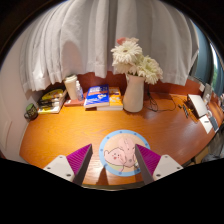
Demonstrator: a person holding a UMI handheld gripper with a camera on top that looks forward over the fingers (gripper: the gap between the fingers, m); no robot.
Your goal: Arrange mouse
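The fingers (80,160) of the gripper (112,163) stand apart and empty above the round mouse pad (122,153) on the wooden desk (60,135), seemingly aimed there as the mouse's destination, though no mouse shows anywhere.

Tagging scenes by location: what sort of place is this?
Likely a home desk or study corner. A wooden desk holds a vase of flowers and books, with curtains behind. The tongs are open, with a round mat showing between the fingers.
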